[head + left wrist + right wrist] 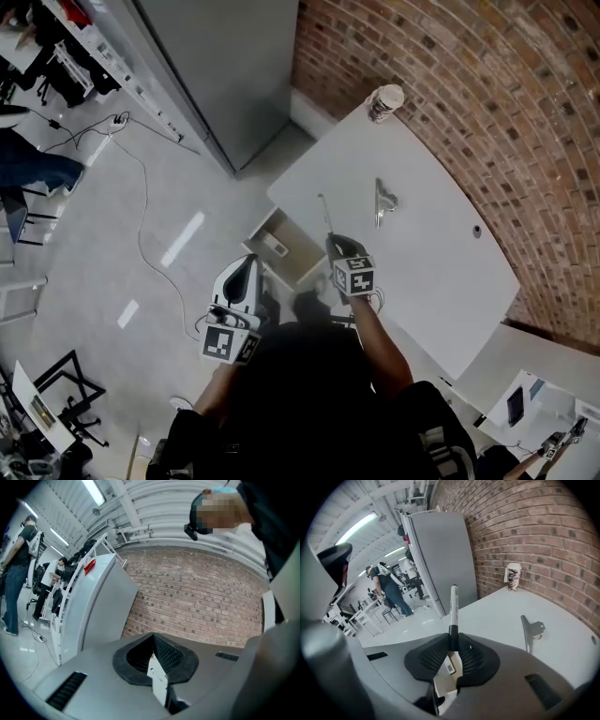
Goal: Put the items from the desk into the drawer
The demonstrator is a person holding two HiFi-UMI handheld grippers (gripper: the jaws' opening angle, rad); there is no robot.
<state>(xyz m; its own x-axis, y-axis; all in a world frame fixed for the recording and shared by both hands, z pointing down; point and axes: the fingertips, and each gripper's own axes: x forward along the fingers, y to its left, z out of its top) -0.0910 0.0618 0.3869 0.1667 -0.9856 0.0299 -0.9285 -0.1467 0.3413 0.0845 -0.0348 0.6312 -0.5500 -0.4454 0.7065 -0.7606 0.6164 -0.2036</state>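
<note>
My right gripper (pixel 336 247) is shut on a white marker with a black cap (pixel 325 214), which sticks out forward past the jaws (pixel 453 641). It hovers at the white desk's near edge, right beside the open drawer (pixel 298 269); part of the drawer shows below the jaws. A small pale item (pixel 275 246) lies inside the drawer. A metal clip (pixel 382 201) lies on the desk (pixel 441 253) ahead of the right gripper, also seen as the clip (pixel 530 631). My left gripper (pixel 246 270) hangs left of the drawer, its jaws (pixel 153 639) closed with nothing between them.
A paper cup (pixel 385 101) stands at the desk's far corner by the brick wall (pixel 487 84). A grey cabinet (pixel 225 66) stands beyond the drawer. A cable (pixel 142 225) runs over the floor at left. People stand at workbenches in the background (pixel 389 592).
</note>
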